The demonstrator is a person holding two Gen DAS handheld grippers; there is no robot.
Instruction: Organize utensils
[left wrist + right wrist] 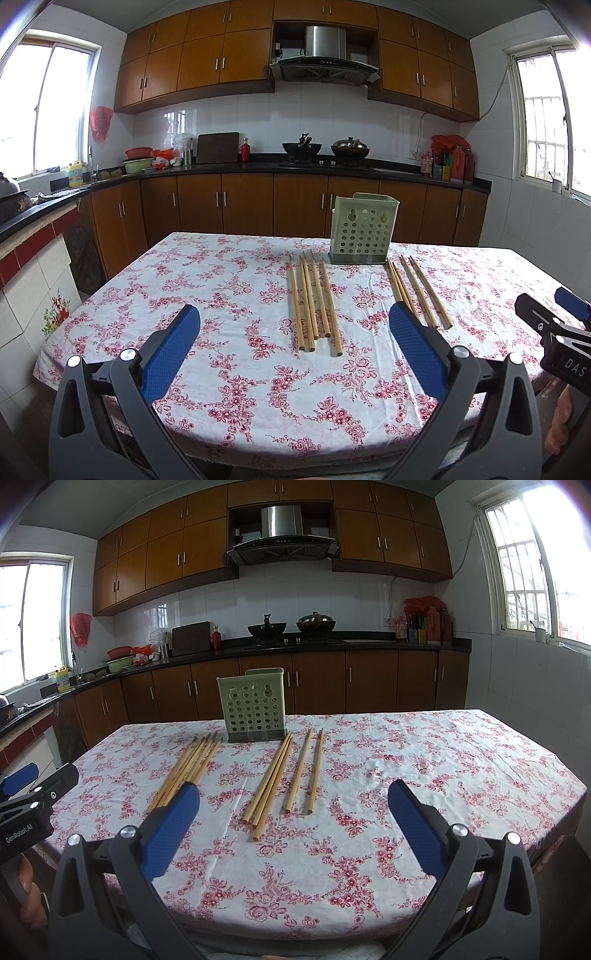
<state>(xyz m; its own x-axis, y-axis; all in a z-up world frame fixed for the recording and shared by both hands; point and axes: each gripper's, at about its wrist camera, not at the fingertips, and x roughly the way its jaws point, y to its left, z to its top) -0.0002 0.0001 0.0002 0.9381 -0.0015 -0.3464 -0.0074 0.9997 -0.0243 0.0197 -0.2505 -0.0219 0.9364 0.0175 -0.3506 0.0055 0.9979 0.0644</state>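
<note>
Both claws are hovering wide open over the counter, gripping nothing.

I am holding my left claw (291, 354) with its blue pads (168, 354) spread far apart above the near edge of the counter in its white cloth with pink flowers (229, 376), and my right claw (293, 830) is gaping the same way beside it. The wooden chopsticks are lying flat on the cloth in two groups: a left bundle (314, 302) and a looser right group (284, 775), their far tips pointing towards the pale green perforated plastic utensil holder (364, 229). That holder is standing upright at the counter's far side, between the two groups' far ends.
</note>
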